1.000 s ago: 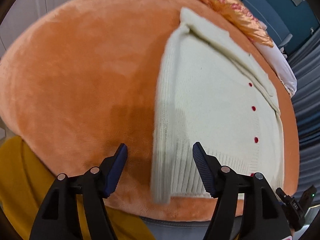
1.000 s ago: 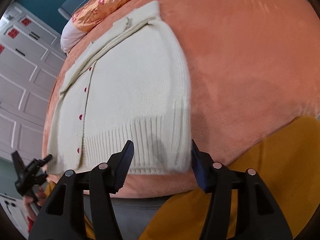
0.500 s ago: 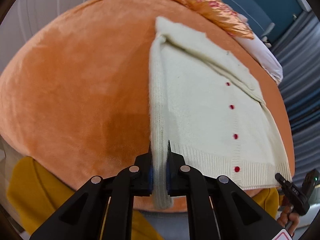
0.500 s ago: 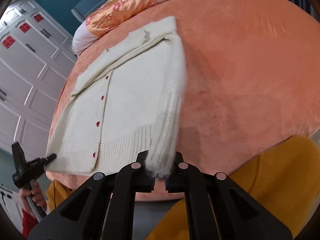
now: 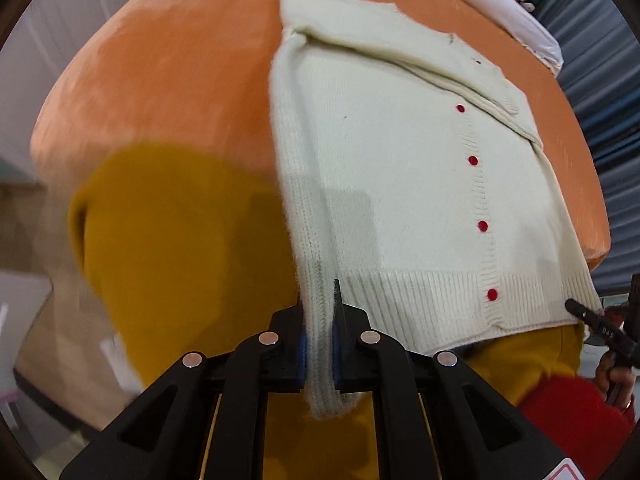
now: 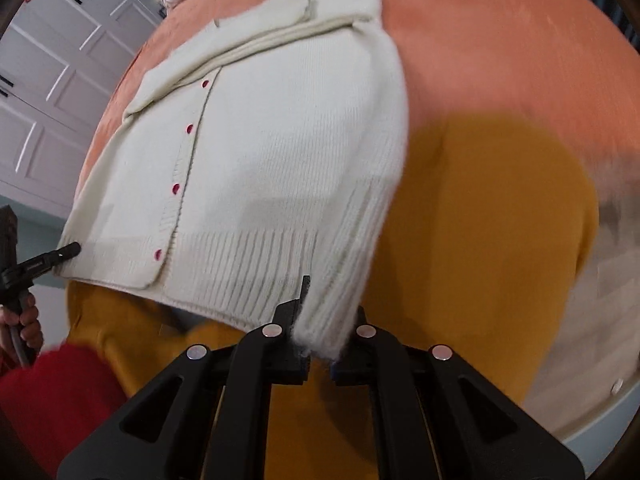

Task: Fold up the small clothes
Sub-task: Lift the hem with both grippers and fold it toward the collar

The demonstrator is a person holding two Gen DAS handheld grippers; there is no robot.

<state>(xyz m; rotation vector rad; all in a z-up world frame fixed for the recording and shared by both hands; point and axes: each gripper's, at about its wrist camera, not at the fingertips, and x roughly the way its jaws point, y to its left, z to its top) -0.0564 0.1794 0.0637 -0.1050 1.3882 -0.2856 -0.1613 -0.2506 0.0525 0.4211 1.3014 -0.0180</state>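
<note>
In the left wrist view, the left gripper (image 5: 319, 354) was clenched on the left hem corner of one cream cardigan (image 5: 404, 184), its ribbed edge bunched between the jaws. The cardigan lay over the near edge of the bed (image 5: 180, 60), an orange plush surface, with the pinched hem lifted off it. Four red buttons showed down the placket, and a fifth small dark mark near the collar was too small to tell. The right gripper (image 5: 600, 328) appeared at the cardigan's far hem corner.

In the right wrist view, the right gripper (image 6: 319, 350) grasped the other hem corner of the cardigan (image 6: 280, 152), which still rested toward the bed's (image 6: 500, 40) near edge. Four red buttons were countable here too. The left gripper (image 6: 52, 260) touched the opposite hem corner.

The step in hand appeared to be raising the hem for a bottom-to-collar fold. The next move likely called for carrying both corners evenly toward the collar, keeping the hem taut and level.
</note>
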